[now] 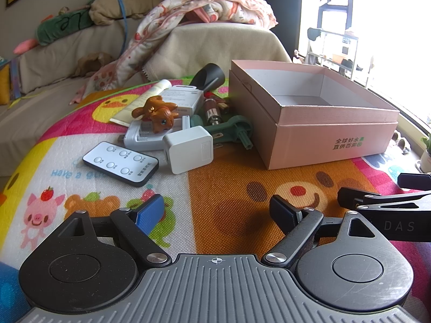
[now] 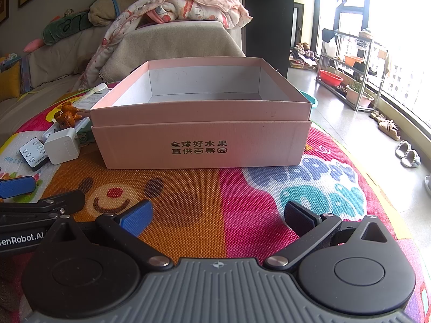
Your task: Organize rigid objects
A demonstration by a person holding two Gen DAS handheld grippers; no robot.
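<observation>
Left claw (image 1: 216,210): wide, holding nothing, low over the mat (image 1: 229,188).
Right claw (image 2: 218,215): wide, holding nothing, facing the box (image 2: 202,140) head-on.
Remote (image 1: 120,163): nearest item, ahead-left of the left claw, long axis slanting left-far to right-near.
Charger (image 1: 188,149): just behind the remote.
Pile: left of the box; the left claw is nearer.
Box: open, apparently empty.

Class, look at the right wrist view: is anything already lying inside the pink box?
No: the pink box shows only its bare white floor and walls inside.
</observation>
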